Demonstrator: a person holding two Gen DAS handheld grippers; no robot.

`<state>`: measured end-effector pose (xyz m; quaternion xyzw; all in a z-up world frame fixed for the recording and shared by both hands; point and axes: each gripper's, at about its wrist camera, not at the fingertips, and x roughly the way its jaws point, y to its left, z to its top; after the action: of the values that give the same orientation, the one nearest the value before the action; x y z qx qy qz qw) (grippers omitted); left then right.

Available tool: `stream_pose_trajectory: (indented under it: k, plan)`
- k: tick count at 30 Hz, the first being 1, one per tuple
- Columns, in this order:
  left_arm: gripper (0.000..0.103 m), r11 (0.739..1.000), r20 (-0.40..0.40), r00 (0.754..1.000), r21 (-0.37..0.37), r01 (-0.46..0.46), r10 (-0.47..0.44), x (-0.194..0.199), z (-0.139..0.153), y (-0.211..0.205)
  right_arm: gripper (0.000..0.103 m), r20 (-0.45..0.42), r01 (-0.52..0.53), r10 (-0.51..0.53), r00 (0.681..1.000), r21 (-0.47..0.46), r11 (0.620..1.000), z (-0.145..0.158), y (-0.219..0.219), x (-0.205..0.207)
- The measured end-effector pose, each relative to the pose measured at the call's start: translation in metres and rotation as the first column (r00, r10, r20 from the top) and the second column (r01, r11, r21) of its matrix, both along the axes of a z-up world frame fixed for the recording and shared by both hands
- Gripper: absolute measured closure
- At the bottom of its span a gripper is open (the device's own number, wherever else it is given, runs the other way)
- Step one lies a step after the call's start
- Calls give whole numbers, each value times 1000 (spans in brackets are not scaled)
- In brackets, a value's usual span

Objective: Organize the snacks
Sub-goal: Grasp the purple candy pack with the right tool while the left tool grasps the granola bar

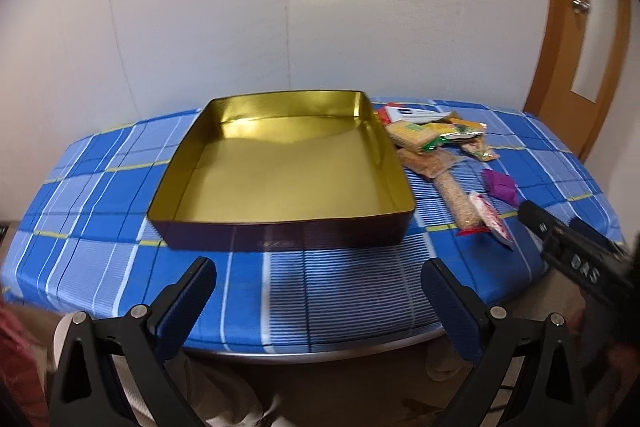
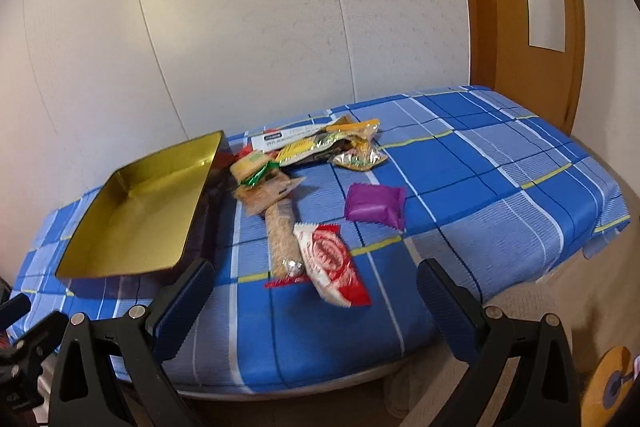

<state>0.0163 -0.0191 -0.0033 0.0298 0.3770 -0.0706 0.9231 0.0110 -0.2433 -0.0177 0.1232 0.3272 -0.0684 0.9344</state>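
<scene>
A dark tin with a gold inside (image 1: 280, 179) sits on the blue plaid table; nothing lies in it. It also shows at the left of the right wrist view (image 2: 136, 215). A heap of snack packets (image 2: 312, 147) lies to its right. Nearer lie a long grain bar (image 2: 282, 235), a red-and-white packet (image 2: 332, 259) and a purple packet (image 2: 374, 205). My left gripper (image 1: 318, 287) is open and empty, just short of the tin's near wall. My right gripper (image 2: 314, 297) is open and empty, near the red-and-white packet.
The table with the blue plaid cloth (image 2: 500, 163) stands against a white wall. A wooden door (image 2: 532, 7) is at the right. The right gripper's body (image 1: 576, 255) shows at the right of the left wrist view.
</scene>
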Motion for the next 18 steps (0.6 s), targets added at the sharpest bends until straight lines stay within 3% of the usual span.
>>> stream_pose_trajectory:
  k: [4, 7, 13, 18]
  plan:
    - [0, 996, -35, 999, 76, 43, -41, 2, -5, -18, 0, 36, 18, -18, 999, 0, 1000, -2, -14, 10]
    - [0, 991, -54, 997, 116, 65, -59, 3, -12, -27, 0, -25, 15, -15, 1000, -6, 1000, -5, -28, 30]
    - [0, 992, -85, 991, 72, 105, -99, 12, -12, -28, 10, -116, 63, -66, 991, -23, 998, -20, -67, 78]
    - [0, 995, -107, 991, 40, 87, -82, 25, -9, -29, 16, -189, 21, -22, 982, -5, 1000, -40, -86, 105]
